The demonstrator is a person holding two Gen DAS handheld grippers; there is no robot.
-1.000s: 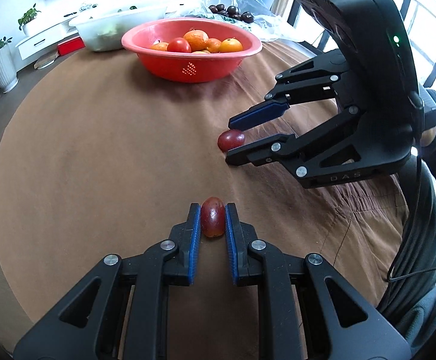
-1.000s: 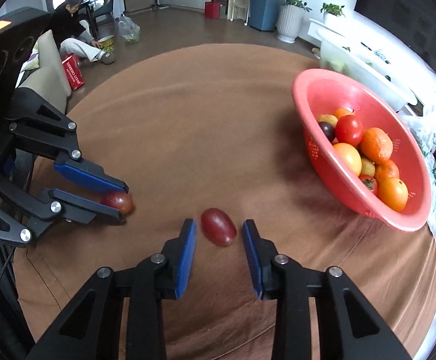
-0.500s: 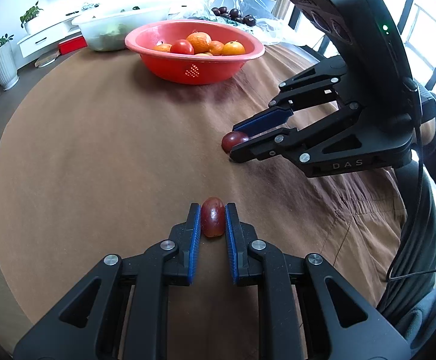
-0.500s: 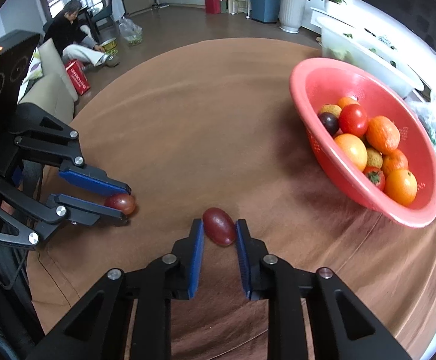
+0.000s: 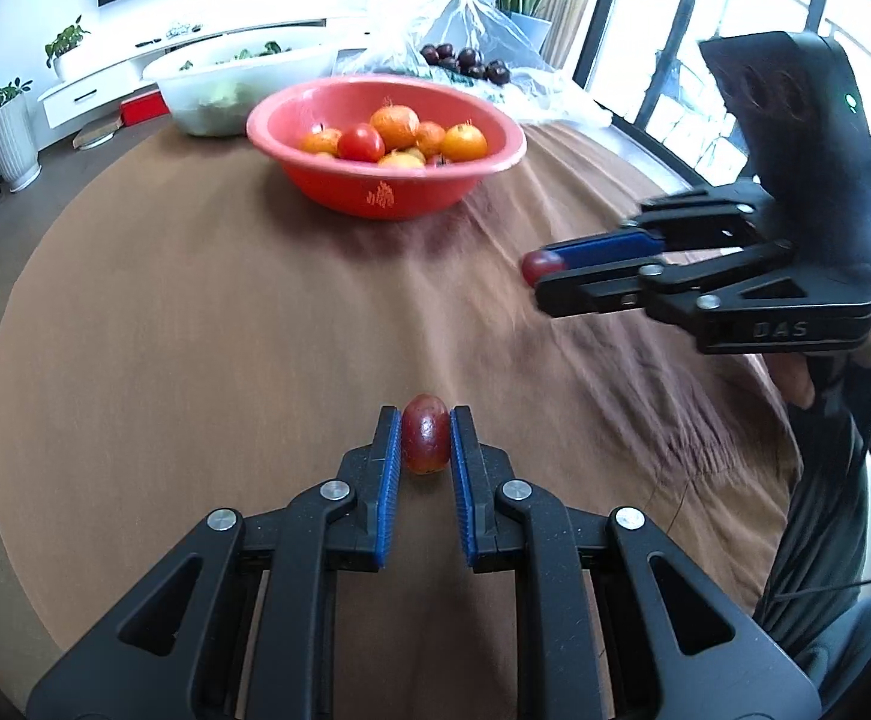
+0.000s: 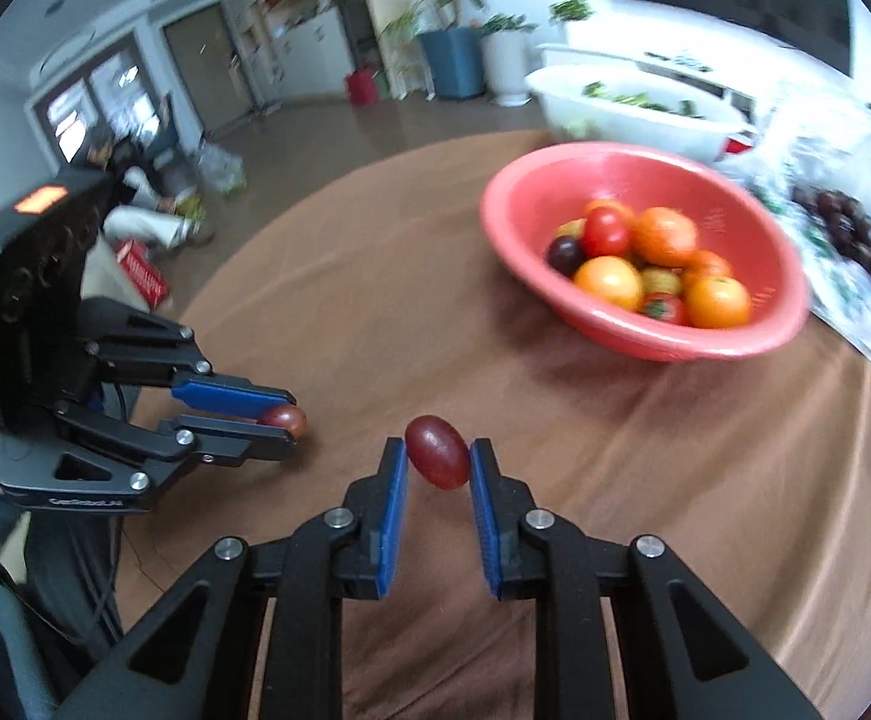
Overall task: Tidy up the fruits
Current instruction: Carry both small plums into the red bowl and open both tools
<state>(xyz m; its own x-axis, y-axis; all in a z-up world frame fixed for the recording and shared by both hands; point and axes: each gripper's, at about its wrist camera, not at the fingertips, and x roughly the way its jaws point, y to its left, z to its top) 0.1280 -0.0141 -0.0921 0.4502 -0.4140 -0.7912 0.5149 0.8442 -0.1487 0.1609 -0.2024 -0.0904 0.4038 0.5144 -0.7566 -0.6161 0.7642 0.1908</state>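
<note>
Your left gripper (image 5: 425,441) and right gripper (image 6: 438,462) each grasp one dark red fruit, both above the brown tablecloth (image 5: 225,330), while the red bowl (image 5: 384,195) stands near its far edge.

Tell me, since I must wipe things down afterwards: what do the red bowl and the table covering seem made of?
The red bowl looks like moulded plastic, smooth with a slight sheen; small perforations in its wall suggest a colander. The table covering appears to be brown woven cloth, matte, since it gathers into soft wrinkles near the edge.
</note>
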